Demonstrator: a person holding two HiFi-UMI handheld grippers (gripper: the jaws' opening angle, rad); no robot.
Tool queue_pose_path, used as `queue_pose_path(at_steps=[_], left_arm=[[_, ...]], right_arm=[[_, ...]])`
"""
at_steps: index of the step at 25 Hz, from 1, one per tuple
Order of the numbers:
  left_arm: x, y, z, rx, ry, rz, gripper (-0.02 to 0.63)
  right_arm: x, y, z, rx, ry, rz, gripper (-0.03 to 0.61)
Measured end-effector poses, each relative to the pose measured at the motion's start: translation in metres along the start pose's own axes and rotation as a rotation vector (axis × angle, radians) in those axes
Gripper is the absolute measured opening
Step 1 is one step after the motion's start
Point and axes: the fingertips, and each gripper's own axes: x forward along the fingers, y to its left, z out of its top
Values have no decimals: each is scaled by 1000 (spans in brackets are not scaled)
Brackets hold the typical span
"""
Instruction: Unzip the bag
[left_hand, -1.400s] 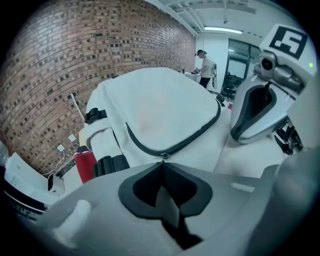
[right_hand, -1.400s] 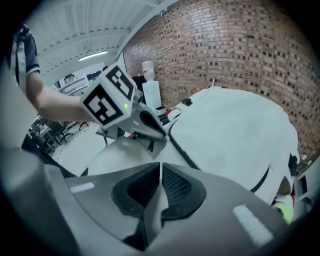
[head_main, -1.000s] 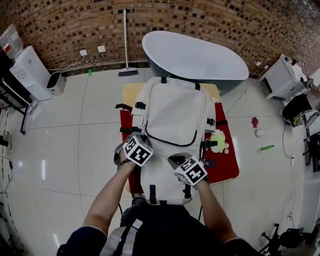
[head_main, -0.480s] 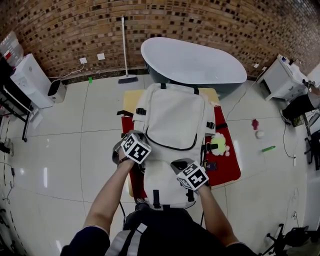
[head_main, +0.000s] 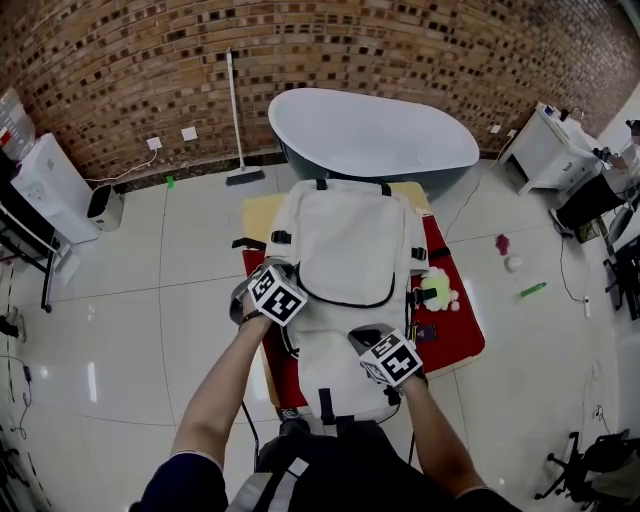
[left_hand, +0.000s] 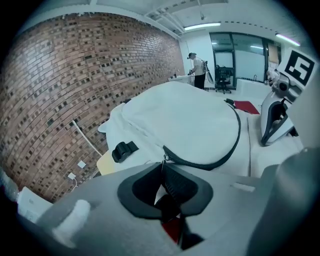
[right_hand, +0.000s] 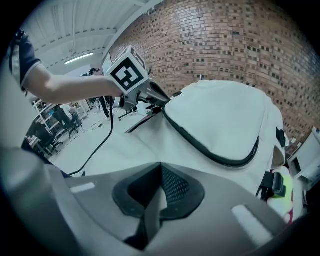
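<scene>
A white backpack (head_main: 345, 235) lies flat on a table covered with a red cloth (head_main: 462, 335). A black zipper (head_main: 350, 303) curves in a U round its front pocket. My left gripper (head_main: 292, 283) sits at the zipper's left end. In the left gripper view the jaws (left_hand: 162, 167) are pinched on the zipper pull, whose metal ring shows just above them, with the zipper (left_hand: 220, 161) running off to the right. My right gripper (head_main: 372, 338) rests on the lower part of the bag, shut on a fold of white fabric (right_hand: 159, 172). The left gripper's marker cube (right_hand: 131, 75) shows beyond the pocket (right_hand: 220, 120).
A grey-and-white bathtub (head_main: 375, 130) stands behind the table, by the brick wall, with a broom (head_main: 235, 120) leaning there. A green and yellow plush toy (head_main: 435, 290) lies on the cloth right of the bag. White cabinets (head_main: 55, 185) and small items (head_main: 532, 290) stand on the tiled floor.
The head view has shifted slightly. Both grippers stay at about the same places on the bag, and the zipper looks as closed as before.
</scene>
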Motion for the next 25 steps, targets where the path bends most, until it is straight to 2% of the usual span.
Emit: queue_pose_path(at_steps=[1, 4, 7, 9, 12, 18, 25], left_arm=[[-2, -1, 1, -19, -22, -8, 31], [-18, 1, 2, -96, -104, -4, 101], [-44, -4, 3, -159, -197, -22, 101], [-62, -14, 5, -198, -256, -60, 99], [-96, -27, 20, -239, -355, -88, 3], [-149, -66, 47, -303, -507, -114, 3], [-202, -136, 81, -397, -636, -149, 2]], right_arm=[[-2, -3, 1, 8, -9, -29, 6], [-15, -11, 11, 45, -61, -130, 6], [-37, -4, 36, 94, -176, -184, 6], [-52, 4, 53, 116, -261, -189, 6], [-75, 14, 76, 111, -363, -194, 6], [-128, 33, 109, 71, -573, -177, 6], [-206, 55, 109, 38, -781, -122, 6]])
